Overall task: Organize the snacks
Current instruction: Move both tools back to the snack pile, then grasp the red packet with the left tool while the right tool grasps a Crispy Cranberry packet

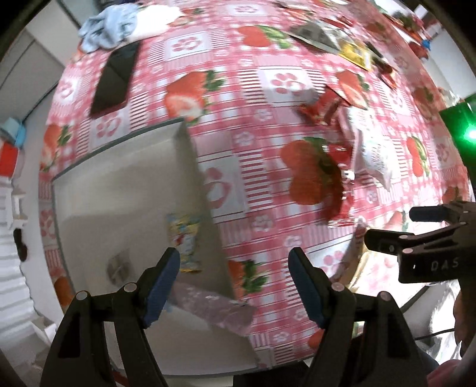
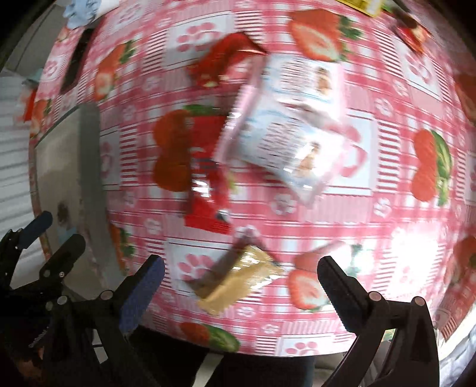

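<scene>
A grey box stands on the strawberry tablecloth at the left, holding a yellow-blue packet and a purple bar that rests over its near corner. My left gripper is open and empty above the box's near right corner. My right gripper is open, just above a tan-and-brown wafer packet. Beyond it lie a red packet, another red packet and a white-pink pouch. The right gripper shows in the left wrist view. The box shows in the right wrist view.
A black phone lies at the far left of the table beside blue and white cloth. Several more packets, grey and yellow, lie at the far right. The table's near edge runs just below both grippers.
</scene>
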A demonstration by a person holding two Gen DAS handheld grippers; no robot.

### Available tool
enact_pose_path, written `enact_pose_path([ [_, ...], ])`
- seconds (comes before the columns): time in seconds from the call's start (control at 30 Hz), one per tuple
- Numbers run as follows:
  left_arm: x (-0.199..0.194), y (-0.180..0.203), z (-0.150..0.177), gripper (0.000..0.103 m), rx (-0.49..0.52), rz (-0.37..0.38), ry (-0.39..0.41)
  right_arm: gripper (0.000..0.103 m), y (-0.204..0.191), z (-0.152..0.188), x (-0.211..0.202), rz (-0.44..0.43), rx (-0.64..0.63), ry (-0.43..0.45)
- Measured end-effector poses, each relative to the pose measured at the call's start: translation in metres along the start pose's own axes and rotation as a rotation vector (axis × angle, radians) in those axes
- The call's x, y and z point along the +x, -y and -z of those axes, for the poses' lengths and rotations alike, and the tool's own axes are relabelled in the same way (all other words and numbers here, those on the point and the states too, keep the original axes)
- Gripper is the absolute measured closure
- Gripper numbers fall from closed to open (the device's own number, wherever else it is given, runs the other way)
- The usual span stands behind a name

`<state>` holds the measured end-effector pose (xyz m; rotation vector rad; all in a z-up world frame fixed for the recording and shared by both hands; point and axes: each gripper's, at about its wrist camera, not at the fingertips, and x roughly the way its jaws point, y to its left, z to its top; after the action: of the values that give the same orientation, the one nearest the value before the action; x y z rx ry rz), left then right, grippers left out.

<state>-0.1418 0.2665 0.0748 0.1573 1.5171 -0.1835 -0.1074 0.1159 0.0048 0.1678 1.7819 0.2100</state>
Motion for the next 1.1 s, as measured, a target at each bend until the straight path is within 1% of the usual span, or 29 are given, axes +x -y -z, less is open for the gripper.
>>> enact_pose_path([
  [0.2, 0.007, 0.03, -0.006, 0.024, 0.066, 0.001, -0.021, 0.0, 0.022, 0.001, -0.007, 0.046, -0.03, 0.022],
  [0.3, 0.012, 0.04, -0.011, 0.024, 0.079, 0.004, -0.032, 0.0, 0.036, 0.002, -0.01, 0.058, -0.037, 0.034],
  [0.33, 0.013, 0.044, -0.015, 0.024, 0.077, 0.012, -0.035, 0.0, 0.039, 0.001, -0.011, 0.061, -0.032, 0.039],
  [0.47, 0.022, 0.058, -0.031, 0.024, 0.062, 0.04, -0.044, 0.0, 0.071, -0.002, -0.019, 0.054, 0.021, 0.053],
  [0.67, 0.047, 0.084, -0.056, 0.024, 0.046, 0.089, -0.095, 0.0, 0.122, 0.01, -0.018, 0.052, 0.096, 0.024],
  [0.77, 0.061, 0.096, -0.064, 0.024, 0.052, 0.077, -0.117, 0.0, 0.141, 0.019, -0.016, 0.055, 0.119, 0.012],
  [0.87, 0.073, 0.104, -0.074, 0.025, 0.047, 0.059, -0.121, 0.0, 0.153, 0.025, -0.017, 0.058, 0.128, 0.007],
  [0.93, 0.079, 0.105, -0.078, 0.037, 0.044, 0.058, -0.122, 0.0, 0.159, 0.032, -0.016, 0.063, 0.127, 0.009],
  [1.0, 0.082, 0.105, -0.082, 0.058, 0.046, 0.061, -0.123, 0.0, 0.161, 0.031, -0.018, 0.07, 0.117, 0.012],
  [1.03, 0.083, 0.105, -0.082, 0.064, 0.056, 0.059, -0.113, 0.0, 0.165, 0.03, -0.021, 0.075, 0.107, 0.013],
  [1.07, 0.087, 0.102, -0.082, 0.074, 0.067, 0.051, -0.109, 0.0, 0.161, 0.025, -0.024, 0.082, 0.092, 0.016],
  [1.1, 0.087, 0.1, -0.081, 0.079, 0.072, 0.044, -0.107, 0.0, 0.158, 0.022, -0.025, 0.087, 0.078, 0.018],
])
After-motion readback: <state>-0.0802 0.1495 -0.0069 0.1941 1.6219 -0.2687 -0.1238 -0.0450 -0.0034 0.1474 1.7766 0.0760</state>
